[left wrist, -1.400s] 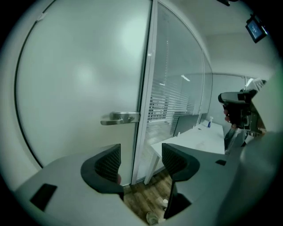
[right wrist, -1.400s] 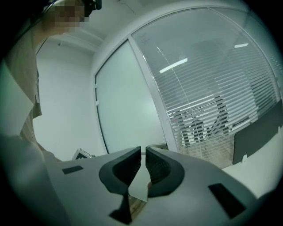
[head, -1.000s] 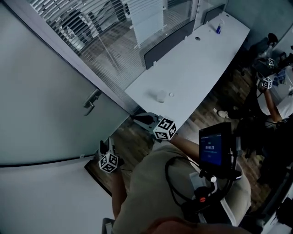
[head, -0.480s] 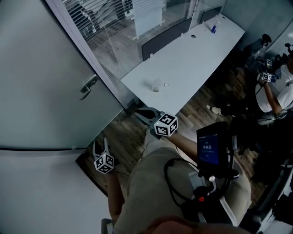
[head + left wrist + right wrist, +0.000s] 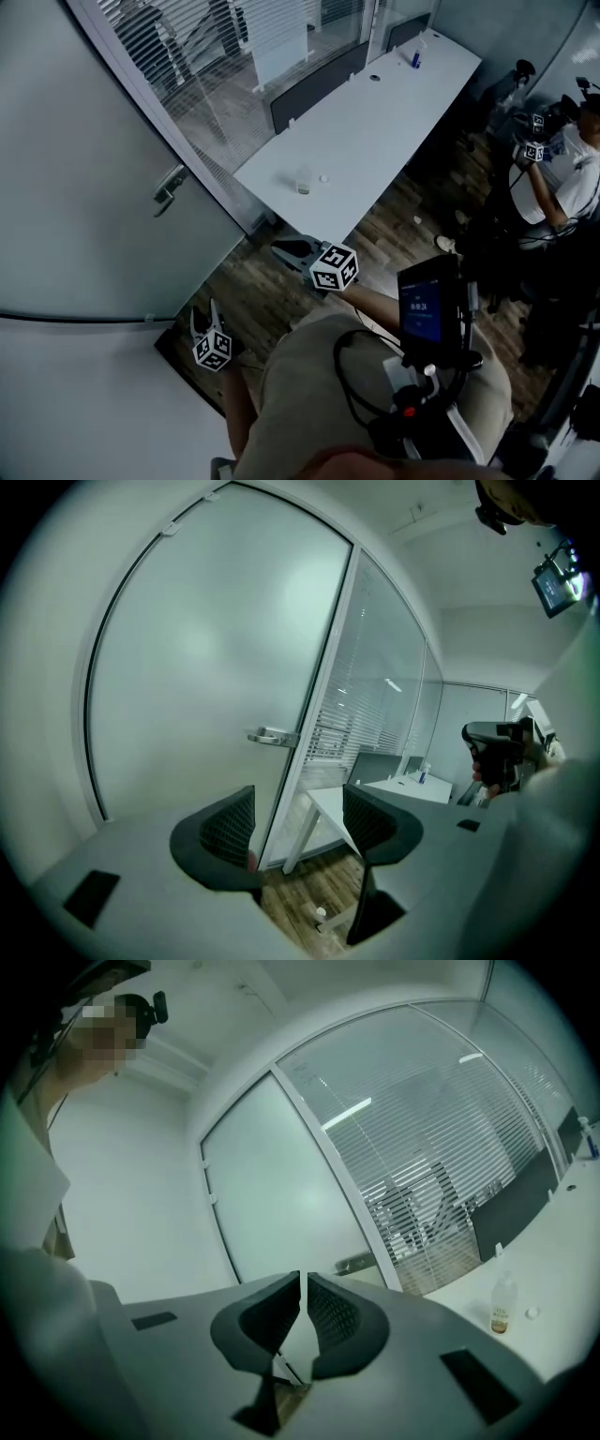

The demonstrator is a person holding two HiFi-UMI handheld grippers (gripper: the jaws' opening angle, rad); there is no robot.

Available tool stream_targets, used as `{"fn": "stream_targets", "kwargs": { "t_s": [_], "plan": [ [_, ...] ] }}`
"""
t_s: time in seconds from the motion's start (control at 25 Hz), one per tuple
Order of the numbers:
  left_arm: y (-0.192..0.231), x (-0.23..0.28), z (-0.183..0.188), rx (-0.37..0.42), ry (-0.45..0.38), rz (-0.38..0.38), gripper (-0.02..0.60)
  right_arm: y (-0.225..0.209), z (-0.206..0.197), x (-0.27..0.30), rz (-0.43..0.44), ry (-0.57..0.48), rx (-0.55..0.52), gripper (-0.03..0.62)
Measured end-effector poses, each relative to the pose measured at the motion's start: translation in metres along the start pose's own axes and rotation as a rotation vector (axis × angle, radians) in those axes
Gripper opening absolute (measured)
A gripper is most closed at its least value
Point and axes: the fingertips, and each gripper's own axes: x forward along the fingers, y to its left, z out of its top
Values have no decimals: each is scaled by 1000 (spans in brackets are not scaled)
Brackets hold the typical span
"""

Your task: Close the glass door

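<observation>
The frosted glass door [image 5: 84,178] fills the left of the head view, its metal handle [image 5: 169,187] close to the frame post. I cannot tell whether it is latched. My left gripper [image 5: 201,317] hangs low in front of the door, well short of the handle, open and empty. In the left gripper view its jaws stand apart [image 5: 300,825], with the handle [image 5: 272,736] above them on the door [image 5: 206,658]. My right gripper [image 5: 289,251] sits near the table's corner, shut on nothing. The right gripper view shows its fingertips [image 5: 303,1302] almost touching and the door [image 5: 281,1194] behind.
A long white table [image 5: 375,122] runs away to the right, with a small bottle [image 5: 302,180] near its end and a blue one [image 5: 414,58] far off. A glass wall with blinds [image 5: 216,56] stands behind it. Another person [image 5: 562,178] stands at the right. The floor [image 5: 403,216] is wood.
The handle has drifted up and left in the head view while both grippers stay low, so the left gripper is now farther from the handle. Neither gripper's jaws have changed.
</observation>
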Motion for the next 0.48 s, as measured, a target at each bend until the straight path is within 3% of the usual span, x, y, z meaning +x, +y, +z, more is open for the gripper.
{"fn": "stream_targets", "kwargs": {
  "t_s": [0.24,0.48],
  "plan": [
    [-14,3,-1,8,16,-15,298,0,5,-11,-6,-17,-1,35],
    [-78,-26,-24,68,34,-65,298,3,-11,-90,-37,-25,41,35]
  ]
}}
